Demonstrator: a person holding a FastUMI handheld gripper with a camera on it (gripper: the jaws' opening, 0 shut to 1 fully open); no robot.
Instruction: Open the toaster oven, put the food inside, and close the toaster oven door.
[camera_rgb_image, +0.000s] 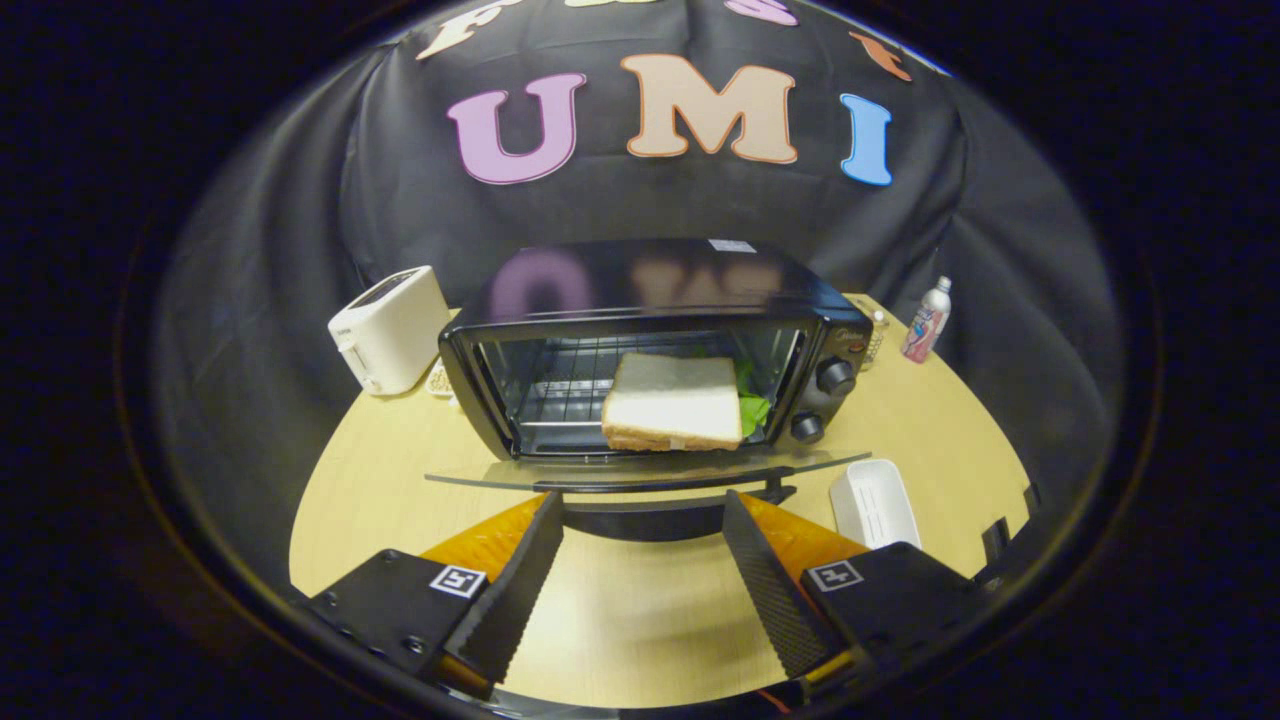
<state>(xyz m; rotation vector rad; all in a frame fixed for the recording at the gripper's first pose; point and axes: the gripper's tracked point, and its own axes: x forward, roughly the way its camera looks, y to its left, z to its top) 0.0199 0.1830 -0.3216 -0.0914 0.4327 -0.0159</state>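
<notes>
Sandwich (672, 402) is seen on the rack inside the toaster oven (650, 345), door (640, 473) folded down flat. Gripper (643, 512) is held just before the door, fingers apart, nothing gripped. White tray (875, 503) sits right of the door on the counter (940, 420).

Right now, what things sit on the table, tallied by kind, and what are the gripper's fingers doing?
Toaster oven, door down: 1
Sandwich, inside it: 1
White toaster: 1
White tray: 1
Bottle: 1
Total: 5
Gripper: open, holding nothing, at the door's handle.
</notes>
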